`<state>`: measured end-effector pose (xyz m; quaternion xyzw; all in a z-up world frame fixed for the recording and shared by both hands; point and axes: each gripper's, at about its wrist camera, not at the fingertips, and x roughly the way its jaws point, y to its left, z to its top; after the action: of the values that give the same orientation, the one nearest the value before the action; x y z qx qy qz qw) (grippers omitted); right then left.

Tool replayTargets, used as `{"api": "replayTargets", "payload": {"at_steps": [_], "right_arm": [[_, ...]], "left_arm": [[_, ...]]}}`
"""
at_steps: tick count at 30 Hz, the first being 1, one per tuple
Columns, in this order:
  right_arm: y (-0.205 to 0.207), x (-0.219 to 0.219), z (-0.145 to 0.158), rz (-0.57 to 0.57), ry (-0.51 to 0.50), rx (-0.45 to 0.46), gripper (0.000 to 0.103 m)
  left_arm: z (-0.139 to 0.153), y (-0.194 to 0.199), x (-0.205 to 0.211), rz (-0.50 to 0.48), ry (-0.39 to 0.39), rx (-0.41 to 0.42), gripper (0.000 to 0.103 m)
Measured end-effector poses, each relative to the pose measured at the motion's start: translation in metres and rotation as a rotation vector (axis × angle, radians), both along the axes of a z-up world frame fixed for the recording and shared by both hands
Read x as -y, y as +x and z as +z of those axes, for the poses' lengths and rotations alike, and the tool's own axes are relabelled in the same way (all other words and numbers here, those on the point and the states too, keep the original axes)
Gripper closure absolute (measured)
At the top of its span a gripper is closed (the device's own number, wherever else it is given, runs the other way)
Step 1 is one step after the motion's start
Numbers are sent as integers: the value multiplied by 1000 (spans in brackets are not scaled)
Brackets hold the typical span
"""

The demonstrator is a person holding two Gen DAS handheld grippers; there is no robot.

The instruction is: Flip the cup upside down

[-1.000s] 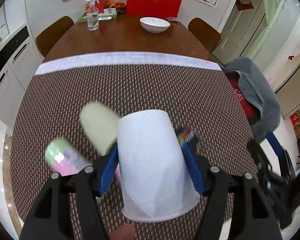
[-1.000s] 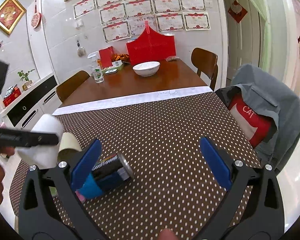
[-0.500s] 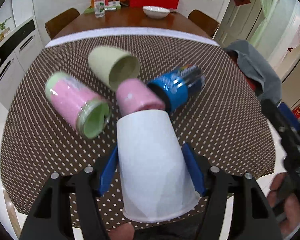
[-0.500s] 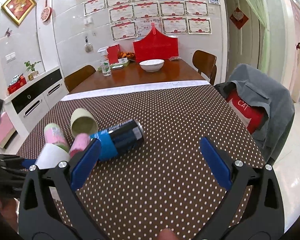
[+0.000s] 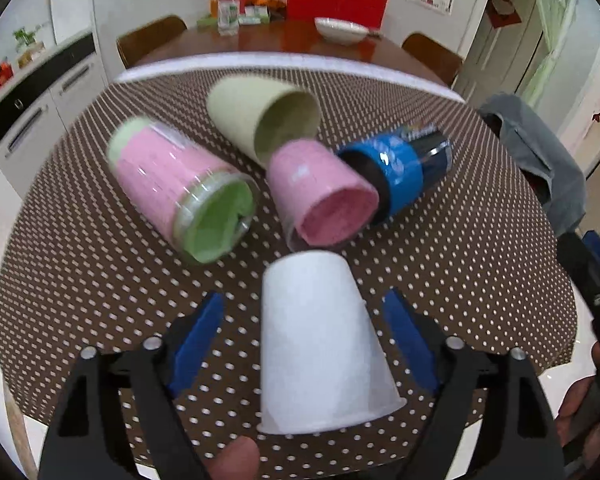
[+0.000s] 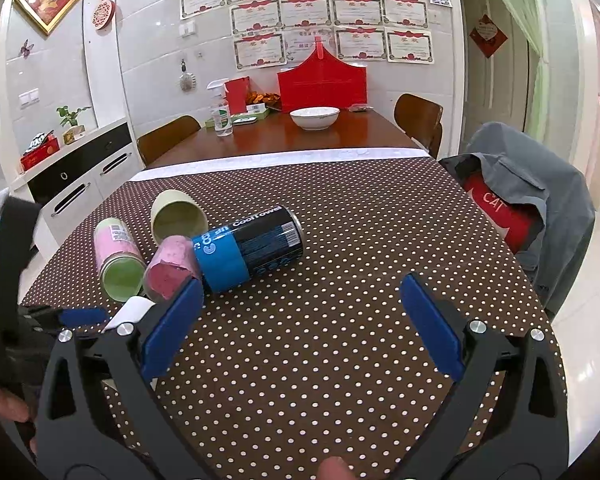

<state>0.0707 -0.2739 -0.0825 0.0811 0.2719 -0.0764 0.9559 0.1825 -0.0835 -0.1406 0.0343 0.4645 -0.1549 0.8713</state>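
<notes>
White cup (image 5: 318,344): matt paper, smooth wall, thin rolled rim. Brown dotted tablecloth (image 6: 340,320): woven-looking cloth, dull; bare tabletop (image 6: 300,140) beyond it glossy polished wood. Blue-and-black can (image 6: 252,248) shiny, probably metal under a printed plastic wrap; pale green cup (image 5: 260,116) matt plastic; gripper pads (image 6: 432,328) blue, matt, rubbery-looking on black plastic arms.

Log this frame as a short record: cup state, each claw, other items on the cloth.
cup: white cup, upside down, rim on the dotted cloth, near edge
left claw: open, pads either side of the cup, gaps visible
right claw: open, empty, over bare cloth
lying on their sides: green cup, pink-green jar, pink jar, blue can
far table: bowl, spray bottle
</notes>
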Motion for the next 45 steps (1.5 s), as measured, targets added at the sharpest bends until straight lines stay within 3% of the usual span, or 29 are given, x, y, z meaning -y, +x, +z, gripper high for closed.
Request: {"api": "replayTargets", "payload": {"at_steps": [8, 18, 26, 33, 39, 45], "right_arm": [[2, -14, 0, 52, 36, -16, 6], [2, -43, 26, 119, 15, 8, 6], [2, -65, 49, 187, -1, 7, 6], [-3, -86, 62, 243, -36, 12, 6], [-2, -91, 61, 256, -14, 11, 6], [10, -88, 49, 275, 49, -60, 6]], "left_arm": [[37, -30, -14, 46, 67, 276, 9], [78, -58, -51, 161, 59, 462, 8], [106, -86, -84, 220, 5, 546, 8], [115, -99, -97, 267, 7, 589, 8], [116, -104, -107, 282, 8, 606, 8], [116, -105, -118, 306, 4, 607, 8]]}}
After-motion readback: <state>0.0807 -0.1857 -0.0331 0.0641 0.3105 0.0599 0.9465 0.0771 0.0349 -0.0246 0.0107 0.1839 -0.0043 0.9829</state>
